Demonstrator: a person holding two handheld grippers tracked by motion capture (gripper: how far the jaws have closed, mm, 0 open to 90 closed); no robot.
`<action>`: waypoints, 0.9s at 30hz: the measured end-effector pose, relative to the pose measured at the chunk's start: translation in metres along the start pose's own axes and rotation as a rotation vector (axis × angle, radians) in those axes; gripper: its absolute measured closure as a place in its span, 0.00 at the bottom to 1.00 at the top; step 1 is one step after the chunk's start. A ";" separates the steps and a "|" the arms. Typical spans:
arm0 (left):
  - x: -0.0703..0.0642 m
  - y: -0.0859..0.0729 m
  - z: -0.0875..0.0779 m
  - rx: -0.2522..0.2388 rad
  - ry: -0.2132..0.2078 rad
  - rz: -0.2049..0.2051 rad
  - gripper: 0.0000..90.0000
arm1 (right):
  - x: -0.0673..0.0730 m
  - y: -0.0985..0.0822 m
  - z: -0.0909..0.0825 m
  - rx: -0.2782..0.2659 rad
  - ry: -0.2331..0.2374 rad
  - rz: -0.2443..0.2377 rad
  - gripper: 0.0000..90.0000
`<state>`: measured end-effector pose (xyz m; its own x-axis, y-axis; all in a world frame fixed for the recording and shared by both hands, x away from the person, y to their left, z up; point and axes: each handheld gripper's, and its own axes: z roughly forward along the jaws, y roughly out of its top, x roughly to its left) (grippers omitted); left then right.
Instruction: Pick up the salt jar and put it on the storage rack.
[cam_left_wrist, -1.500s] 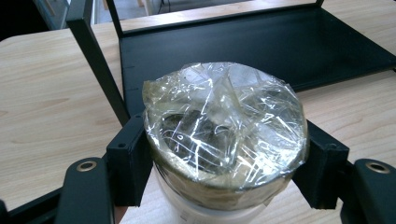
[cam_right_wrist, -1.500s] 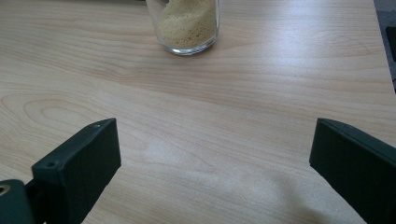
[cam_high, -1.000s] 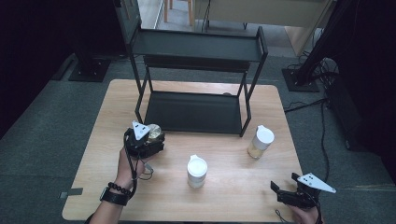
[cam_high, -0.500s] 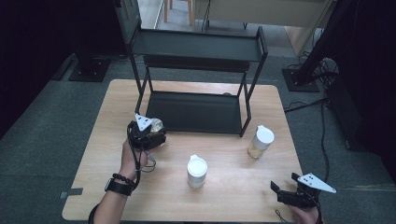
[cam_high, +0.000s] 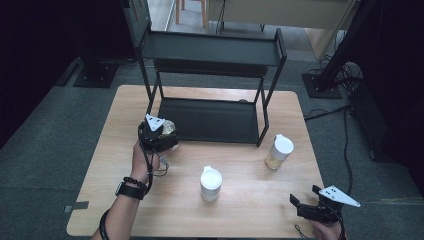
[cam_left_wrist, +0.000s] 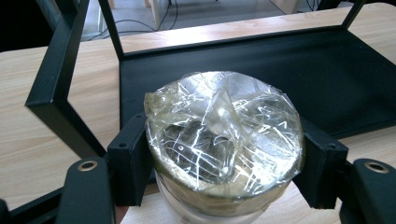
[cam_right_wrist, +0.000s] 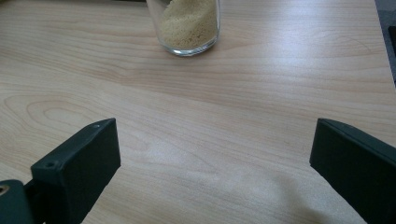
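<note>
High view: on the counter (cam_high: 100, 165), a black rack (cam_high: 210, 120) stands at the far edge. Left hand-held gripper (cam_high: 159, 136) clamps a film-covered jar (cam_left_wrist: 223, 135) beside the rack's front-left leg; right hand-held gripper (cam_high: 306, 206) gapes wide near the front-right corner.

Jar (cam_high: 167, 129) before rack (cam_high: 210, 119); left

No readable text, label, brand, number or sign can be made out in any view. The foil-covered jar (cam_left_wrist: 223, 140) at the centre of the left gripper view shows a white band at the bottom edge of the frame, possibly a label, but nothing legible.
</note>
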<state>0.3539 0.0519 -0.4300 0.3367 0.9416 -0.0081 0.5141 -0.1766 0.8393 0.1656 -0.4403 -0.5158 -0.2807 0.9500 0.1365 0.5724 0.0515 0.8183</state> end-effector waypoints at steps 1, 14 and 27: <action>0.000 0.000 0.000 0.000 0.000 0.000 0.35 | 0.000 0.000 0.000 0.000 0.000 0.001 0.02; 0.000 0.010 0.019 -0.008 0.011 -0.015 0.37 | 0.000 0.000 0.000 -0.003 0.001 0.002 0.02; -0.004 0.016 0.035 0.009 0.017 0.001 0.39 | 0.000 0.000 0.000 -0.003 0.001 0.004 0.02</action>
<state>0.3887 0.0353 -0.4361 0.3239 0.9461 0.0022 0.5210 -0.1803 0.8343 0.1653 -0.4408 -0.5157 -0.2792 0.9499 0.1403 0.5715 0.0469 0.8193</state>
